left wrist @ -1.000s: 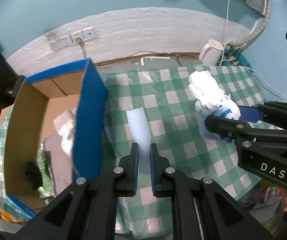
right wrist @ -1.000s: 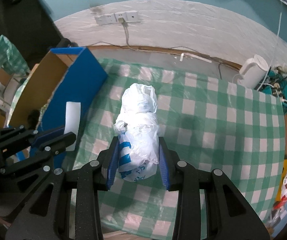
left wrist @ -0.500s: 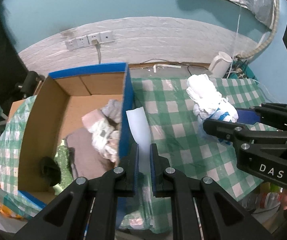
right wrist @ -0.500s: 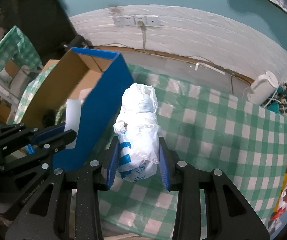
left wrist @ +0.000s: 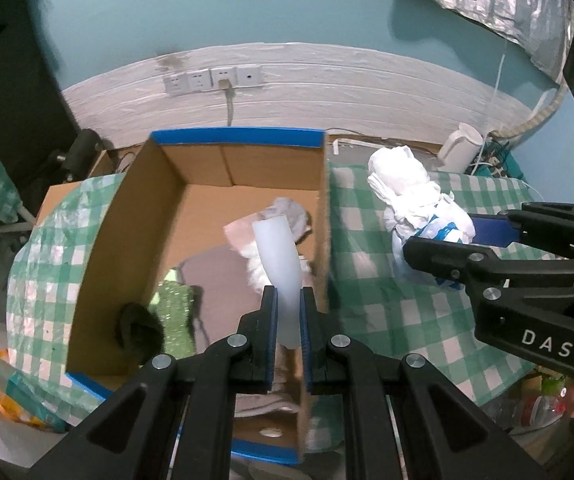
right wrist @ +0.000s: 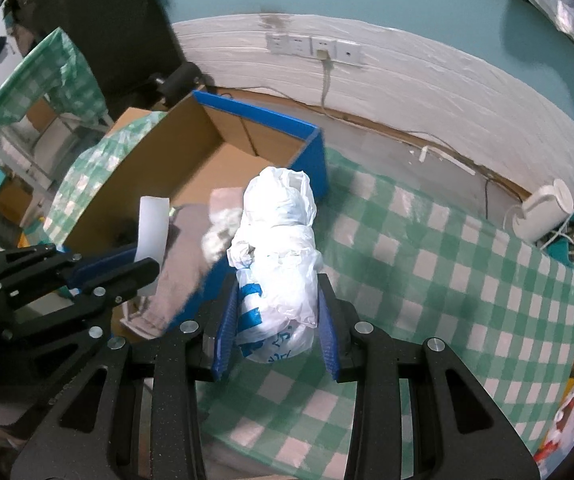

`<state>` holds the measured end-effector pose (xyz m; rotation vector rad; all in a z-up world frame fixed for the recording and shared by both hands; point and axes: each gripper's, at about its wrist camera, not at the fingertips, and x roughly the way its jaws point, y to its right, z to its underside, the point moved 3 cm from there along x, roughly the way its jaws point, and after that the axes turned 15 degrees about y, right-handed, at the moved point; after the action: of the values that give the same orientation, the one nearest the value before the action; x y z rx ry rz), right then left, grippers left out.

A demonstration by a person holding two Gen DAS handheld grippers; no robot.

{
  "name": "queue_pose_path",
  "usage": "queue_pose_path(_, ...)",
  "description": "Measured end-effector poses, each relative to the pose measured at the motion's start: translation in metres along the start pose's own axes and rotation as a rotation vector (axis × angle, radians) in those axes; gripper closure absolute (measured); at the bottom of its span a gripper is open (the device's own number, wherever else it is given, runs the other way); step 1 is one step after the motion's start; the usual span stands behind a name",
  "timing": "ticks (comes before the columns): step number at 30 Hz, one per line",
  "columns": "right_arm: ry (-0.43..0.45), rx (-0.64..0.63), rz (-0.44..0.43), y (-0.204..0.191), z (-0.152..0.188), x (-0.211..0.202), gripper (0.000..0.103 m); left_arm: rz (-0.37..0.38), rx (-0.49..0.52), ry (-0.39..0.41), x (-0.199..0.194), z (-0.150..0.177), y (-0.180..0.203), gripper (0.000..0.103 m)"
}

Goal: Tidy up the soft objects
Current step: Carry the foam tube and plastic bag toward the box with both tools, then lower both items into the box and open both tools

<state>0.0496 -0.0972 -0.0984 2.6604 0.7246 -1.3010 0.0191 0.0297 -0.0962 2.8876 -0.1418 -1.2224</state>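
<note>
A teal wall with a white plastic-covered base and a row of sockets fills the top of both views; below it a green checked cloth covers the table. We hold two soft things at once. Our left gripper is pinched narrow on a pale foam strip, whose long axis runs straight out from the fingers toward the upper middle of the frame, its free end curling slightly left. Our right gripper is clamped around a white bag bundle with blue print, long axis also pointing away from the fingers, standing tall in the centre of the right view.

The open box, cardboard with blue edging, sits centre-left in the left view. Inside it we see a grey cloth, a green glittery piece, a dark lump and some pale crumpled things near the right wall.

The strip hangs over the box interior, just inside the right wall, so the left gripper looks ready to let go first. The bundle lies right of that wall, over the cloth; in our judgement it has to travel left across the blue edge before release.
</note>
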Motion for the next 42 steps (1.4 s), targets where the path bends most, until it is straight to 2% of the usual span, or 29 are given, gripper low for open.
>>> queue_pose_path(12,-0.034,-0.06,-0.038,-0.049,-0.01,0.029,0.068,-0.063,-0.069,-0.016,0.003,0.014,-0.056,0.092)
queue_pose_path(19,-0.071,-0.091,-0.058,-0.076,-0.009,0.053,0.068,-0.099,-0.088,-0.028,0.008,0.019,-0.076,0.091)
queue_pose_path(24,-0.102,-0.105,-0.081,-0.089,-0.004,0.068,0.063,-0.13,-0.098,-0.053,0.014,0.026,-0.088,0.088)
queue_pose_path(25,-0.103,-0.109,-0.081,-0.091,-0.003,0.07,0.059,-0.134,-0.103,-0.056,0.014,0.026,-0.091,0.088)
queue_pose_path(27,-0.103,-0.114,-0.076,-0.092,-0.003,0.073,0.05,-0.146,-0.113,-0.062,0.014,0.028,-0.096,0.083)
queue_pose_path(29,-0.093,-0.114,-0.072,-0.093,-0.003,0.073,0.037,-0.153,-0.12,-0.057,0.012,0.028,-0.1,0.074)
queue_pose_path(33,-0.069,-0.108,-0.064,-0.093,-0.007,0.069,0.034,-0.162,-0.12,-0.038,0.005,0.027,-0.104,0.06)
queue_pose_path(35,-0.058,-0.101,-0.058,-0.09,-0.009,0.065,0.033,-0.164,-0.113,-0.033,0.002,0.026,-0.103,0.048)
queue_pose_path(38,-0.042,-0.089,-0.041,-0.085,-0.011,0.058,0.032,-0.165,-0.106,-0.021,-0.003,0.025,-0.103,0.039)
queue_pose_path(42,-0.023,-0.073,-0.028,-0.079,-0.012,0.048,0.031,-0.153,-0.095,-0.015,-0.01,0.023,-0.1,0.034)
